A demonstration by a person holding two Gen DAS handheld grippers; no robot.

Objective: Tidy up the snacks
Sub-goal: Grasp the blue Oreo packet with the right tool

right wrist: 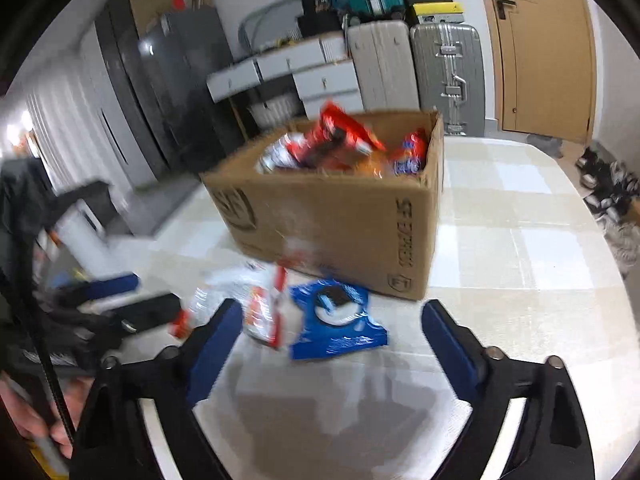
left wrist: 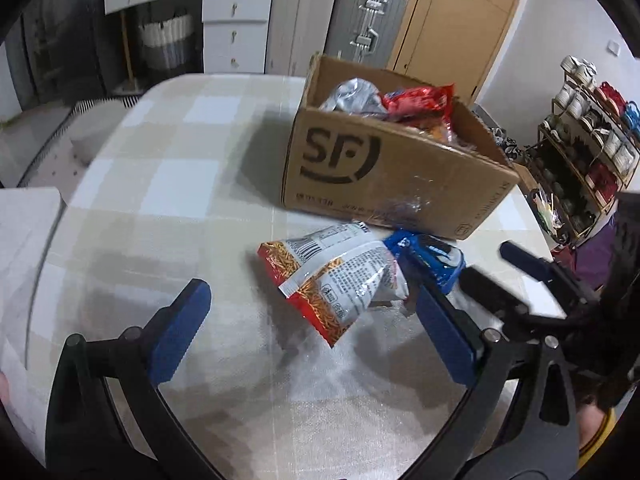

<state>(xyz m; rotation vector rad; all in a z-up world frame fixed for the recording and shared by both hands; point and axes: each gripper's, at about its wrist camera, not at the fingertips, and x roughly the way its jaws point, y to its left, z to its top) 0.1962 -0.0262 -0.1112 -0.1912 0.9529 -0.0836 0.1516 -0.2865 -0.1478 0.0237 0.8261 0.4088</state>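
A cardboard box (left wrist: pixel 400 184) marked SF stands on the checked table (left wrist: pixel 160 208), holding several snack packets (left wrist: pixel 416 104). It also shows in the right wrist view (right wrist: pixel 344 220). In front of it lie a red and silver snack bag (left wrist: pixel 336 280) and a blue cookie packet (left wrist: pixel 432 252). My left gripper (left wrist: pixel 304 312) is open, just short of the snack bag. My right gripper (right wrist: pixel 328 328) is open around the blue cookie packet (right wrist: pixel 336 320), with the snack bag (right wrist: pixel 248 304) by its left finger. The right gripper also shows at the right of the left wrist view (left wrist: pixel 500 268).
Suitcases (left wrist: pixel 368 28) and white drawers (left wrist: pixel 236 28) stand behind the table, next to a wooden door (left wrist: pixel 460 16). A shoe rack (left wrist: pixel 588 136) stands at the right. The table edge curves round at the left (left wrist: pixel 48 248).
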